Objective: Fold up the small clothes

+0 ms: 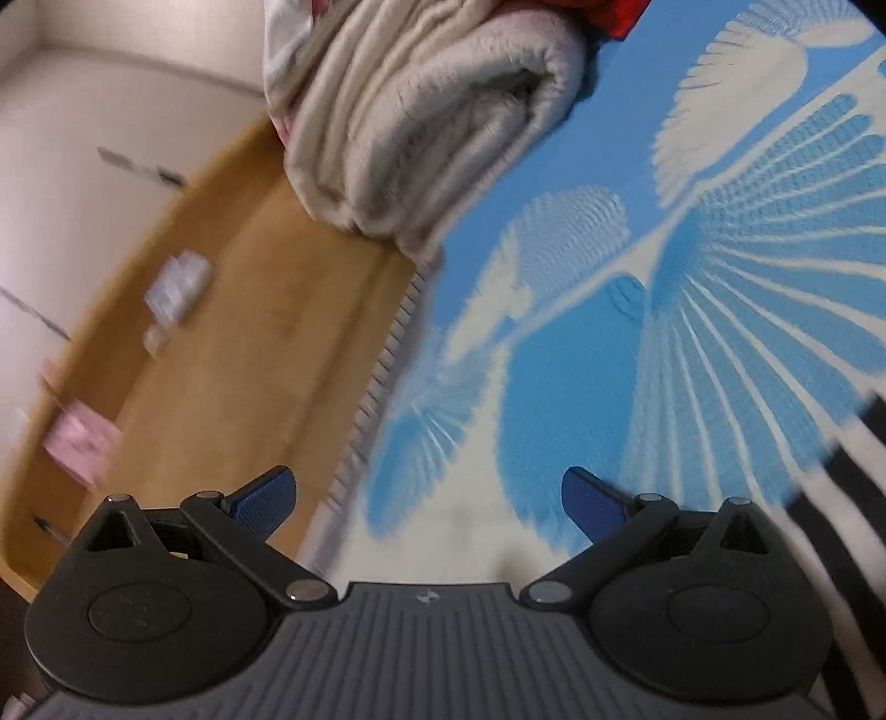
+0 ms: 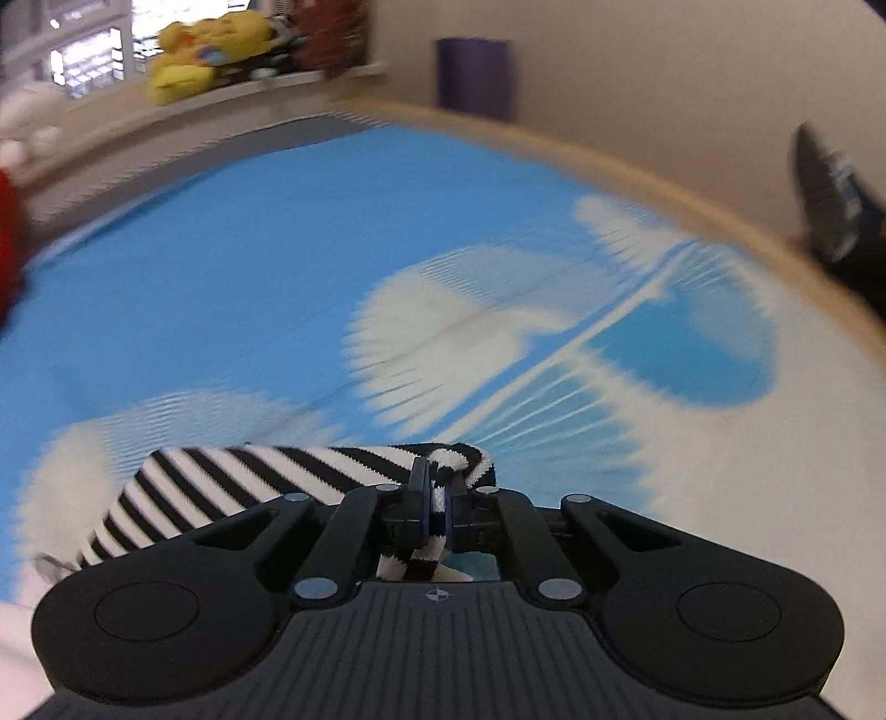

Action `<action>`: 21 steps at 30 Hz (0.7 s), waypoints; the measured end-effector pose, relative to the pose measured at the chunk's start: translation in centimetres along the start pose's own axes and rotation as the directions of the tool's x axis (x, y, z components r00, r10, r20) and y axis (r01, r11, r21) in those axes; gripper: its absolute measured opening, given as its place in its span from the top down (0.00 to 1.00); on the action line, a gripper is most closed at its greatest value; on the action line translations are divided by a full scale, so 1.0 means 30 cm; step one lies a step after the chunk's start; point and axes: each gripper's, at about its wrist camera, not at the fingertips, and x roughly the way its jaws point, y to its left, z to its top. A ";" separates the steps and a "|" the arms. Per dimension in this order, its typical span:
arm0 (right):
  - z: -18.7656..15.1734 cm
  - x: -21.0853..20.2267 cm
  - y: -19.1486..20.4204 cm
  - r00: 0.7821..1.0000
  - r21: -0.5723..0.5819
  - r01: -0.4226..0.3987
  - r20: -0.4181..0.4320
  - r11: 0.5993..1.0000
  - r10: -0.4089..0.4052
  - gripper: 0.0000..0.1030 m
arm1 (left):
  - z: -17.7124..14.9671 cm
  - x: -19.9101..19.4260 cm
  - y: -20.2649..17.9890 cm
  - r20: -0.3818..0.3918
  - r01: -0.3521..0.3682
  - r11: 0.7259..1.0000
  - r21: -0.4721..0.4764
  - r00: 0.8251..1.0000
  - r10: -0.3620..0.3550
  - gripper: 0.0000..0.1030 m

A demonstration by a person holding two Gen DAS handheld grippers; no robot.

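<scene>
A small black-and-white striped garment (image 2: 232,493) lies on the blue and white patterned mat (image 2: 221,277). My right gripper (image 2: 437,498) is shut on one end of it, with striped cloth pinched between the fingers and bunched just past them. In the left wrist view my left gripper (image 1: 429,501) is open and empty above the mat (image 1: 692,332). The striped garment (image 1: 841,498) shows blurred at the right edge of that view, apart from the left fingers.
A folded stack of cream and grey blankets (image 1: 432,122) lies at the mat's far edge, with red cloth (image 1: 614,14) behind. A wooden ledge (image 1: 232,332) carries small packets. Plush toys (image 2: 210,50), a purple roll (image 2: 473,75) and a dark object (image 2: 836,205) sit around the mat.
</scene>
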 end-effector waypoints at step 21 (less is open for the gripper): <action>-0.331 -0.481 -0.153 0.947 -0.289 -0.282 0.070 0.915 0.314 0.15 | -0.155 -0.671 0.205 0.384 0.510 0.801 0.315 0.703 -0.599 0.00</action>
